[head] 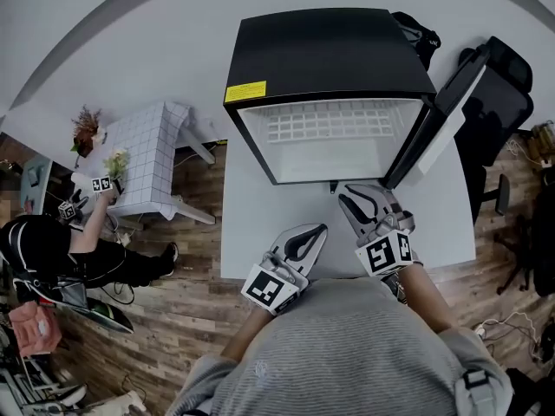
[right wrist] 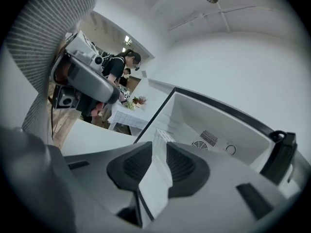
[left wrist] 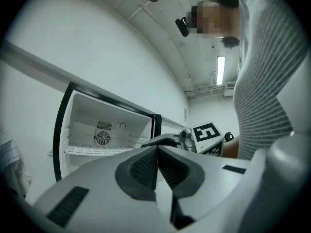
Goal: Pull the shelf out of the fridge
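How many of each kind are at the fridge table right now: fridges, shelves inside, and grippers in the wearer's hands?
Fridge: 1
Shelf inside it: 1
Grippers: 2, the left gripper and the right gripper
Total: 4
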The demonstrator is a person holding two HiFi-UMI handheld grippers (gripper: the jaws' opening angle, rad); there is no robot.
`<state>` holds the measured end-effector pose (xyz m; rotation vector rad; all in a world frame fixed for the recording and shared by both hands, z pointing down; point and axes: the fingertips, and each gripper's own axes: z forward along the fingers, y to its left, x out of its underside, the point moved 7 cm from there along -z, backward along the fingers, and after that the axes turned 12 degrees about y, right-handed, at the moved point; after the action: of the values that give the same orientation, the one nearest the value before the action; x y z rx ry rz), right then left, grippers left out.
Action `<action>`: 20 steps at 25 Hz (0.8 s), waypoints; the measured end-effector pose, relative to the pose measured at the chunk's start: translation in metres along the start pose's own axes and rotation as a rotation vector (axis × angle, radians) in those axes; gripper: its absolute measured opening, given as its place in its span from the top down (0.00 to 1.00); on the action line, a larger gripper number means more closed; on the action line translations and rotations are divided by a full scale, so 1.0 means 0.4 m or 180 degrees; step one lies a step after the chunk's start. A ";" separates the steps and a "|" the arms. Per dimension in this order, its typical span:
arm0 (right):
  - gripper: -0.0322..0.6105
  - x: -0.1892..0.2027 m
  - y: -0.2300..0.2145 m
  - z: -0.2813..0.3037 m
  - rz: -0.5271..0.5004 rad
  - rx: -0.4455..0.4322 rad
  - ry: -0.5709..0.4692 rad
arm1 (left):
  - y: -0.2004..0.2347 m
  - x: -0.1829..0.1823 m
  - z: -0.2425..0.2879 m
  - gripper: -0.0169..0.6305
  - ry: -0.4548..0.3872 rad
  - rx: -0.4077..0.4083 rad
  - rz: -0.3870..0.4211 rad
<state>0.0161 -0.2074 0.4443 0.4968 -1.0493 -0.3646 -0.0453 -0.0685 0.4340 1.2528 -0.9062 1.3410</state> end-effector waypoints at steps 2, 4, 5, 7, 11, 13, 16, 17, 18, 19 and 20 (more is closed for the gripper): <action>0.82 0.011 0.001 0.030 -0.0180 0.0049 0.0065 | 0.007 0.003 -0.009 0.96 0.0003 -0.0024 -0.0006; 0.82 0.015 0.000 0.057 -0.0374 0.0114 0.0149 | 0.015 0.008 -0.018 0.96 0.0003 -0.0048 -0.0021; 0.82 0.013 -0.001 0.070 -0.0479 0.0147 0.0201 | 0.019 0.009 -0.023 0.96 -0.0003 -0.0055 -0.0027; 0.82 0.013 -0.005 0.101 -0.0734 0.0239 0.0317 | 0.027 -0.001 -0.029 0.96 -0.0056 -0.0061 -0.0016; 0.82 0.021 -0.013 0.170 -0.1399 0.0534 0.0618 | 0.036 -0.019 -0.033 0.96 -0.0158 -0.0059 0.0006; 0.82 0.018 -0.017 0.195 -0.1699 0.0665 0.0755 | 0.037 -0.015 -0.035 0.96 -0.0149 -0.0046 0.0012; 0.82 0.014 -0.025 0.230 -0.1908 0.0754 0.0819 | 0.041 -0.012 -0.037 0.96 -0.0115 -0.0030 0.0034; 0.82 0.025 -0.023 0.246 -0.1966 0.0771 0.0833 | 0.043 -0.012 -0.038 0.96 -0.0111 -0.0029 0.0036; 0.82 0.038 -0.019 0.262 -0.2031 0.0789 0.0848 | 0.046 -0.012 -0.039 0.96 -0.0110 -0.0030 0.0035; 0.82 0.048 -0.016 0.275 -0.2091 0.0807 0.0857 | 0.048 -0.012 -0.041 0.96 -0.0108 -0.0033 0.0033; 0.82 0.054 -0.015 0.285 -0.2136 0.0824 0.0856 | 0.050 -0.011 -0.044 0.96 -0.0105 -0.0037 0.0031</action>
<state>-0.0759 -0.2476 0.5029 1.1052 -0.6462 -0.7337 -0.0686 -0.0559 0.4292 1.2664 -0.9429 1.3243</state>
